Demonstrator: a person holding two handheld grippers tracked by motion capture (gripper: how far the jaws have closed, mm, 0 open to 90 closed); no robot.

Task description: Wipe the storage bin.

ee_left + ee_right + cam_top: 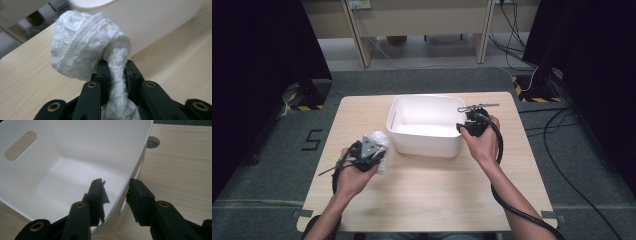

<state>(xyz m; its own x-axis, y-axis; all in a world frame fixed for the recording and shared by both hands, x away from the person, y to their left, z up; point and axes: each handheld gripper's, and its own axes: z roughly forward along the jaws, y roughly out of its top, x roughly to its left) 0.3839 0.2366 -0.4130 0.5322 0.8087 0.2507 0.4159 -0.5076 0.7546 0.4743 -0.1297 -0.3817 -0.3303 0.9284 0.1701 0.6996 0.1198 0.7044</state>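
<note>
A white plastic bin [427, 125] stands in the middle of the wooden table [432, 190]. My left gripper [368, 150] hovers just left of the bin's near-left corner. It is shut on a bunched white textured cloth [82, 45], which twists down between the jaws of the left gripper [117, 66] in front of the bin's wall [155, 22]. My right gripper [472, 124] is at the bin's right wall. In the right gripper view its jaws stand astride the bin's rim [140, 160], one inside and one outside. The right gripper [116, 183] is open, with a gap at the inner jaw.
A round cable hole [151, 142] pierces the table beyond the bin. Bare wood lies in front of and to the right of the bin. Cables run over the grey floor [562, 150] at the right. A "5" [312, 140] is marked on the floor at the left.
</note>
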